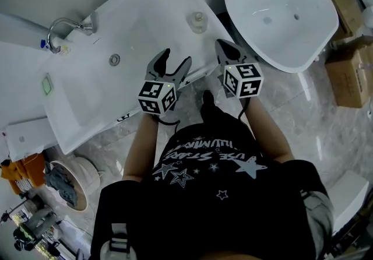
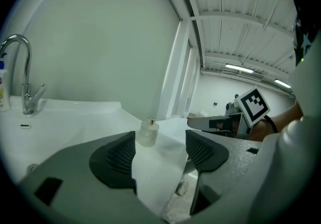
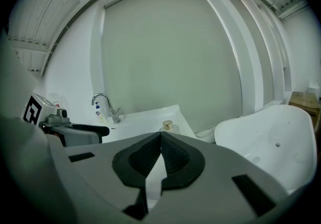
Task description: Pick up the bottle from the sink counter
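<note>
A small clear glass bottle [image 1: 198,21] with a pale cap stands upright near the right end of the white sink counter [image 1: 145,25]. My left gripper [image 1: 176,59] hovers over the counter's front edge, open, with nothing between its jaws. In the left gripper view the bottle [image 2: 148,132] shows ahead between the left gripper's [image 2: 160,150] dark pads, still some way off. My right gripper [image 1: 226,49] is shut and empty, just off the counter's right end, close below the bottle. In the right gripper view the bottle [image 3: 167,126] peeks just above the right gripper [image 3: 161,140].
A chrome faucet [image 1: 61,27] and drain [image 1: 115,59] sit in the basin to the left. A large white tub [image 1: 280,20] lies right of the counter, with cardboard boxes [image 1: 349,66] beyond. A soap bottle [image 3: 99,112] stands by the faucet. Marble floor lies below.
</note>
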`<control>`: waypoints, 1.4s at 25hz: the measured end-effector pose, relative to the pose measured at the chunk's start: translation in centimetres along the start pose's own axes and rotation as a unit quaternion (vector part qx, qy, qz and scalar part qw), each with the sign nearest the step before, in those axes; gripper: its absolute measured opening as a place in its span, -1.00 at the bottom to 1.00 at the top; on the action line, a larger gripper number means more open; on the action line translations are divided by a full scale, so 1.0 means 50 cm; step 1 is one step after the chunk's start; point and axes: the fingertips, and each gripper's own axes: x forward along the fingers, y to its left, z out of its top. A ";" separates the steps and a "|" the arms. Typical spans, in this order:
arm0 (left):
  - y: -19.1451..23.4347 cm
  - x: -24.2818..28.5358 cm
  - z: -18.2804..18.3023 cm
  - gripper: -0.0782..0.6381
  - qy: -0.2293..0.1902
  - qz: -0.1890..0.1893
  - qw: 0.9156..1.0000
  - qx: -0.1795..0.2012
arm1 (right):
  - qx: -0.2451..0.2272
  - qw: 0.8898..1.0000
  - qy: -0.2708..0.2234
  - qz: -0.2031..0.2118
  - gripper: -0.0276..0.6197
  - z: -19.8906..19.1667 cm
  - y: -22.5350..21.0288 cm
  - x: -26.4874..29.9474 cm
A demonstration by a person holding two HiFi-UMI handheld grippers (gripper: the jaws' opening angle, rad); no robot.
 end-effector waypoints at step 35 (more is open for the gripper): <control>0.078 0.408 -0.069 0.25 0.118 0.002 0.990 0.078 | 0.025 0.999 0.037 0.008 -0.90 0.028 -0.223 0.171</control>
